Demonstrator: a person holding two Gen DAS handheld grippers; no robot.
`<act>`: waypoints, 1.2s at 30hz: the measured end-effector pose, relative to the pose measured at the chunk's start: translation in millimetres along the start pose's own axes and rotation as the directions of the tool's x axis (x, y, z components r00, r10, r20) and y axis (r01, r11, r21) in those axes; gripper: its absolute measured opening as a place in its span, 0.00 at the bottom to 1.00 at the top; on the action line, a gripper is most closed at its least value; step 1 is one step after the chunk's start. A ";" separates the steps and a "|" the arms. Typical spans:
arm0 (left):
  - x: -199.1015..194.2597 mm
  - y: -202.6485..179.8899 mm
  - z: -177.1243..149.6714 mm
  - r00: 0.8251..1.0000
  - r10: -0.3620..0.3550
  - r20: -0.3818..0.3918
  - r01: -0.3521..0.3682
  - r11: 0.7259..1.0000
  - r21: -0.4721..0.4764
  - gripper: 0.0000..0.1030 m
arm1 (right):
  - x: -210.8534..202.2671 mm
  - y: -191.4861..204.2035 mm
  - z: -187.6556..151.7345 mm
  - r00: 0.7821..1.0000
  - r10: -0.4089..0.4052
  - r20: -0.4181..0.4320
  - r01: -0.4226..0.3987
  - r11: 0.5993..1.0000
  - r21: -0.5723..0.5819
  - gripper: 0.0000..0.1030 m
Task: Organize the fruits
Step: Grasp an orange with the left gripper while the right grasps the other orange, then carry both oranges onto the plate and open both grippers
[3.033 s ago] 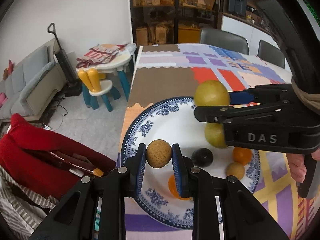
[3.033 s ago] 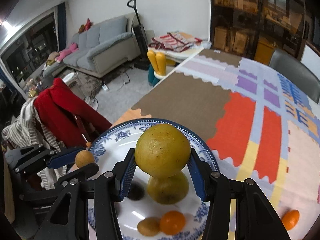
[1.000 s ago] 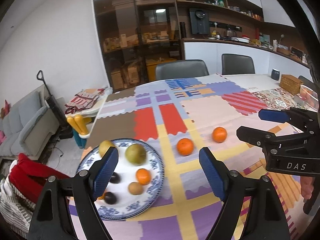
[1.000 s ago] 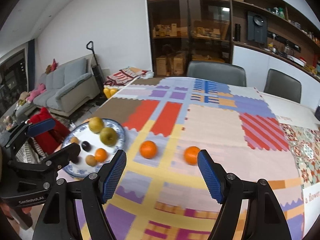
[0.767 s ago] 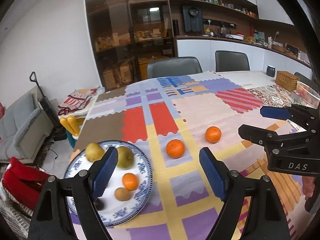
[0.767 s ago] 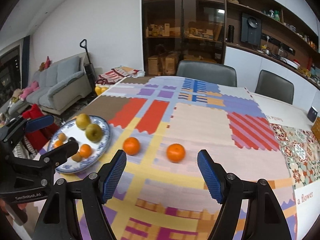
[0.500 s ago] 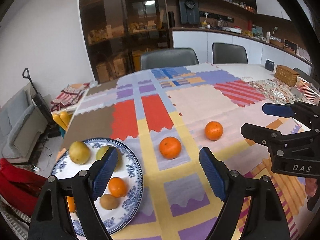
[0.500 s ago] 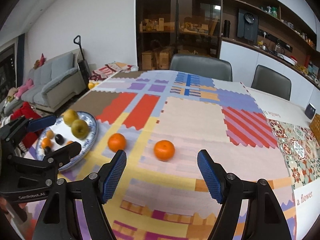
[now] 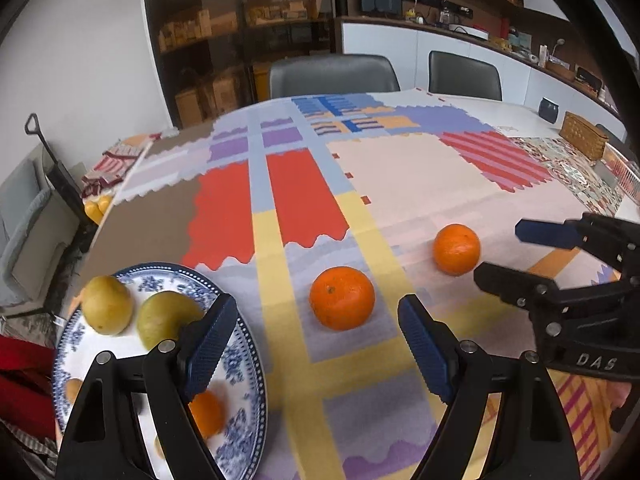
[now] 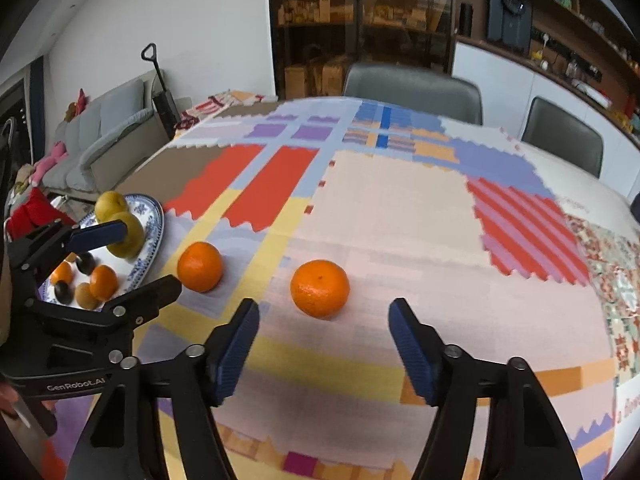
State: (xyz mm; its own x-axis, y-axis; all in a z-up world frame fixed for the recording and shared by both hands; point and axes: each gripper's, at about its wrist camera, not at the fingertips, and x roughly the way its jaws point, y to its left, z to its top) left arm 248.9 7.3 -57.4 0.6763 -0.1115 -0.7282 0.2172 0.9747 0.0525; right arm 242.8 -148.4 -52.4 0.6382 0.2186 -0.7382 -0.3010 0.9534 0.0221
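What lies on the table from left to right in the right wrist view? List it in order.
Left gripper → blue patterned plate holding fruit → orange nearer the plate → second orange, which sits ahead of the right gripper and its open jaws.

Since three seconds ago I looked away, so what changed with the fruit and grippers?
Both grippers let go: the left gripper released its small brown fruit and the right gripper its yellow-green fruit onto the plate. Both then pulled back, open, toward the two oranges, which stayed on the tablecloth.
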 end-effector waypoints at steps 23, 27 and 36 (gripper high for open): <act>33.1 2.6 6.1 0.989 -0.107 -0.102 0.097 0.990 -0.102 0.40 | 44.6 -8.4 7.6 0.995 0.065 -0.075 -0.060 0.996 0.066 0.40; 20.9 0.3 5.0 0.994 -0.081 -0.077 0.074 0.994 -0.086 0.40 | 41.3 -9.5 8.3 0.996 0.060 -0.064 -0.055 0.996 0.070 0.40; -18.2 0.4 2.7 0.997 -0.079 -0.022 0.076 0.992 -0.099 0.40 | 5.0 -1.3 1.6 0.998 0.064 -0.008 -0.064 0.996 0.055 0.40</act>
State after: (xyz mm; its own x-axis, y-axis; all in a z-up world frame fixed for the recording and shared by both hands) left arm 238.5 9.2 -42.3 0.6412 -0.1833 -0.7451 0.1973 0.9778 -0.0708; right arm 247.5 -148.3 -55.0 0.6121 0.2776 -0.7405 -0.3013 0.9476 0.1062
